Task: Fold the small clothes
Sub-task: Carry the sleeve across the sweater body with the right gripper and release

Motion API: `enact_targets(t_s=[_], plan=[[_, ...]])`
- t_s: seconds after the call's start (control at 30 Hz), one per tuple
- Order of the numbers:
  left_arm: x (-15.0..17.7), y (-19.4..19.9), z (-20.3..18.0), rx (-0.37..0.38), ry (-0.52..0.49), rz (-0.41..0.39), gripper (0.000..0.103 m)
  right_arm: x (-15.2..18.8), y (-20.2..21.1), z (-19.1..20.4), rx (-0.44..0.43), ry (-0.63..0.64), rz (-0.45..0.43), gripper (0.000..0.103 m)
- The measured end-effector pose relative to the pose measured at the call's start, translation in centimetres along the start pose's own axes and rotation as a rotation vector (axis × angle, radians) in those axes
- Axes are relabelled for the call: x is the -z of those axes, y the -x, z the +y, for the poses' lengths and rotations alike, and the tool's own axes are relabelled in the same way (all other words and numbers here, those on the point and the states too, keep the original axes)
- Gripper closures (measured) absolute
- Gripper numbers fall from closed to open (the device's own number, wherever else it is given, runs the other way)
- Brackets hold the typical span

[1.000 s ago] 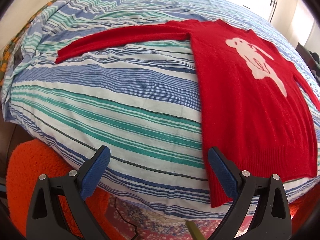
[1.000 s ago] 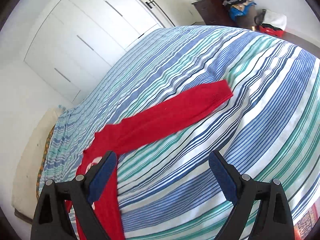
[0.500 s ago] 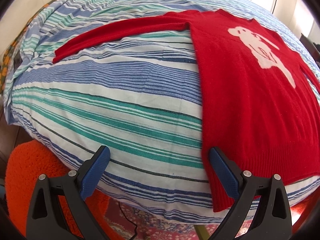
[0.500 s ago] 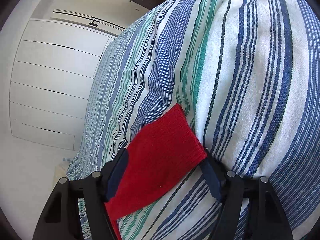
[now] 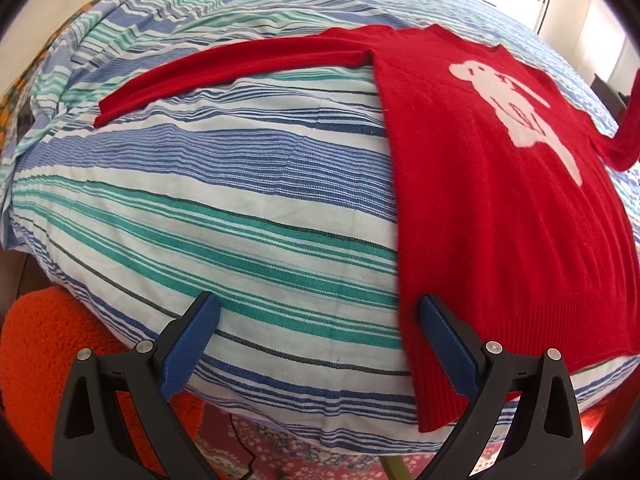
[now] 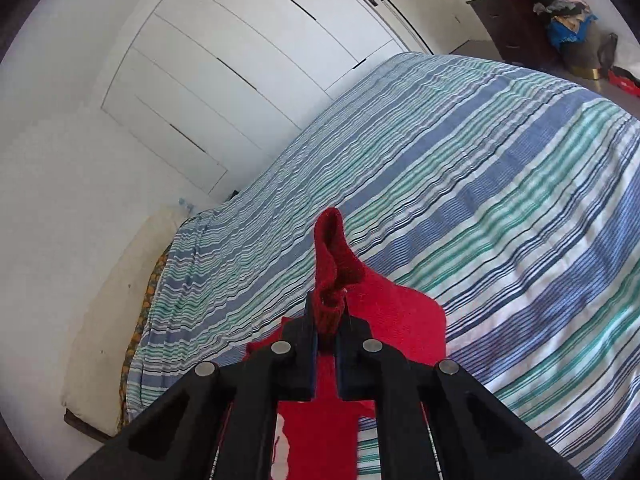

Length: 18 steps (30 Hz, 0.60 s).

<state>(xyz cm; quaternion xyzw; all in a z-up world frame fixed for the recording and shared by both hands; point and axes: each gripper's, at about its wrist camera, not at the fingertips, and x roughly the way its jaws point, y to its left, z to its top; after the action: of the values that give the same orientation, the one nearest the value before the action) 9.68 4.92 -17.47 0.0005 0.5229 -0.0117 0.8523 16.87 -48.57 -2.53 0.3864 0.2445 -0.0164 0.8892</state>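
Lifted off the striped bedspread [image 6: 500, 184], sweater's sleeve [image 6: 334, 252] hangs, seemingly near wardrobe [image 6: 248, 48].

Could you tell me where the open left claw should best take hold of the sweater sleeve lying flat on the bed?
Probably at the cuff end of the flat sleeve, coming down from above with the left claw across its width. The sleeve lies straight out from the red sweater on the striped bedspread; its cuff is the free end, and narrow. The right claw is shut on the other sleeve.
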Motion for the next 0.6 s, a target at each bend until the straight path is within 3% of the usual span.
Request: enact_targets(t_s=[0.13,0.23,0.5,0.57,0.6], plan=[[0.0,0.4,0.8,0.036,0.035,-0.002,0.004,2.9,-5.7,9.8,-0.060,0.134,0.069,0.097],[0.1,0.5,1.3,0.050,0.044,-0.001,0.004,6.7,-10.9,14.4,-0.086,0.163,0.123,0.097],[0.1,0.3,2.8,0.079,0.084,0.021,0.004,18.3,-23.1,19.5,-0.037,0.271,0.301,0.096],[0.0,0.2,2.9,0.084,0.094,0.027,0.004,20.8,-25.5,19.9,-0.013,0.310,0.362,0.086],[0.0,0.2,2.9,0.083,0.096,0.029,0.004,21.9,-26.8,19.7,-0.007,0.317,0.419,0.062]])
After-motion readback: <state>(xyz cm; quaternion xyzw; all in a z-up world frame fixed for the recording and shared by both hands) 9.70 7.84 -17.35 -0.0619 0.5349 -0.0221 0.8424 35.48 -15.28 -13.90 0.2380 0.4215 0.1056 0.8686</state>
